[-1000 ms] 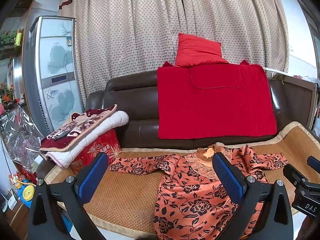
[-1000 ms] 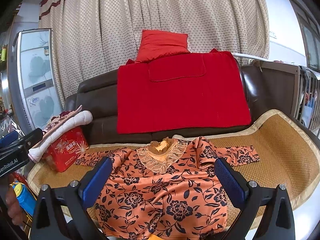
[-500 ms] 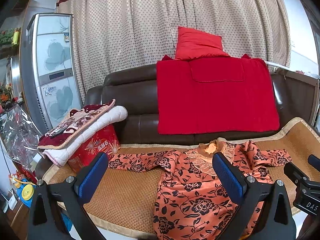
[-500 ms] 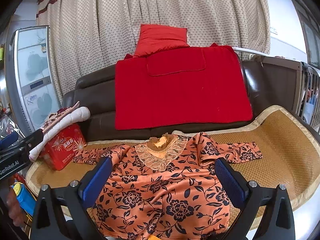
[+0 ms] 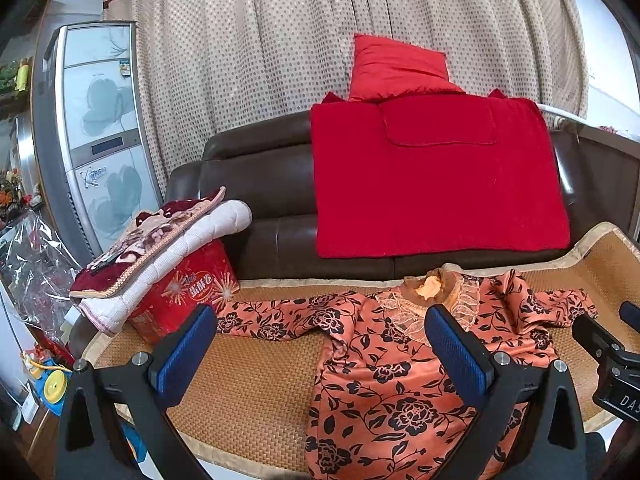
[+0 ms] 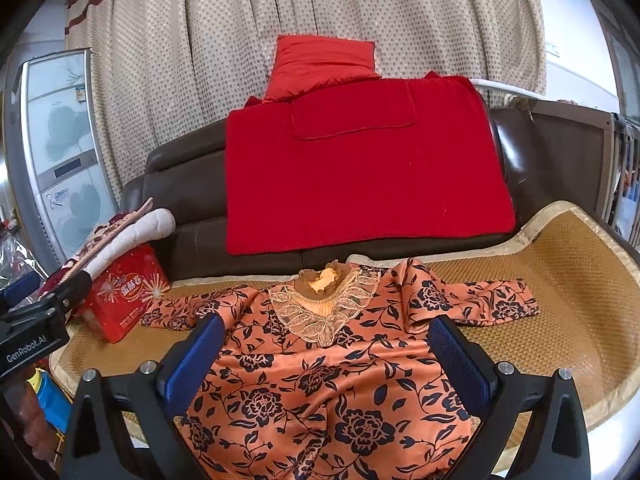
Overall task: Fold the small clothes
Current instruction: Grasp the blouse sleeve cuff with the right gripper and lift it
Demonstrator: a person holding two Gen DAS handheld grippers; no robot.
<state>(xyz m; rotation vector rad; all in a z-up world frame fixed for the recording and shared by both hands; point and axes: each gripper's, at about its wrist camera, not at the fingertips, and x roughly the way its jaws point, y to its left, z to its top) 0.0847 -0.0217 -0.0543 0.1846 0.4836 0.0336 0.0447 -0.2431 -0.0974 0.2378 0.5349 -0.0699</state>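
An orange top with black flowers and a lace collar (image 6: 324, 364) lies spread face up on a woven mat (image 6: 560, 248) on the sofa seat, sleeves out to both sides. In the left wrist view the top (image 5: 384, 364) lies right of centre. My left gripper (image 5: 320, 344) is open and empty, above the mat near the top's left sleeve (image 5: 276, 316). My right gripper (image 6: 326, 356) is open and empty, held over the top's chest. The right sleeve (image 6: 480, 300) is rumpled at the shoulder.
A red box (image 5: 180, 296) with folded quilts (image 5: 160, 244) on it stands at the mat's left end. A red blanket (image 6: 360, 176) and red cushion (image 6: 320, 60) hang on the brown sofa back. A white cabinet (image 5: 96, 128) and curtain stand behind.
Both grippers have drifted a little lower and closer to the sofa; the top sits slightly higher in both views. Both stay open and empty.
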